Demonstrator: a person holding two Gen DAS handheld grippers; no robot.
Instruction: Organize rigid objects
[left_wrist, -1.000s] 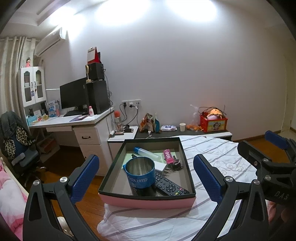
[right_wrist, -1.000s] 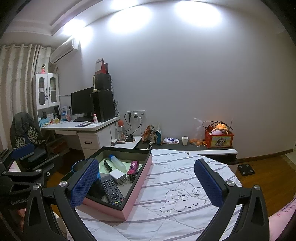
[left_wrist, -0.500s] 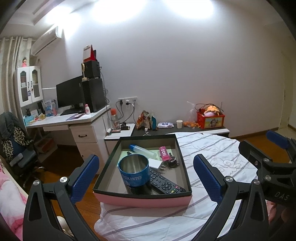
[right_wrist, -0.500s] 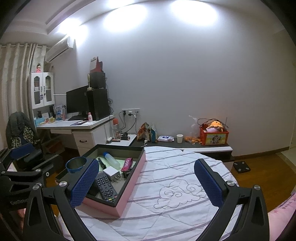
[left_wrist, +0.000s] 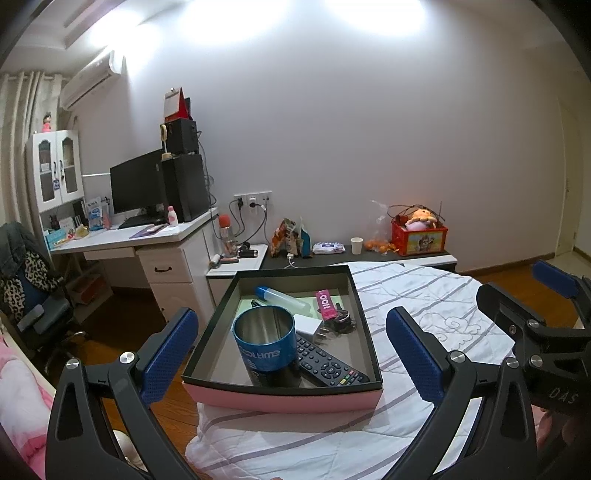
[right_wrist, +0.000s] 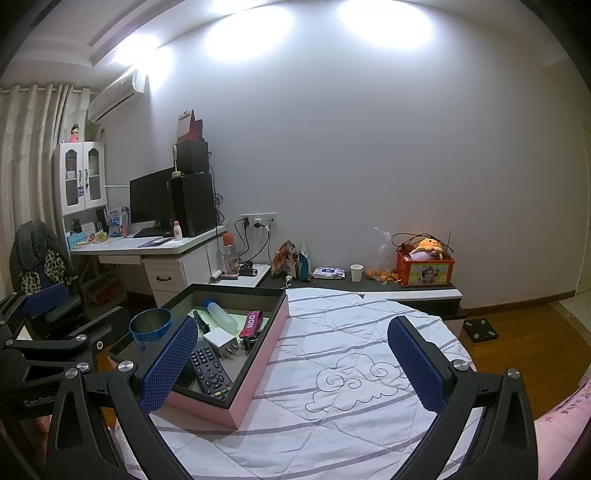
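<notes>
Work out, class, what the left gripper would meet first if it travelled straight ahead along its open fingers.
Probably the blue metal cup in the pink box, which lies centred between the left gripper fingers. If the path runs lower, the box's near wall comes first; depth is uncertain.

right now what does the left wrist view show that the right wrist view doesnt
Only the left wrist view shows the right tongs from outside, open at its right edge, and the keys in the box clearly. Only the right wrist view shows the black scale on the floor and the left tongs at its left edge. Both show the pink box on the quilt, with the blue mug, remote and white plug inside.
</notes>
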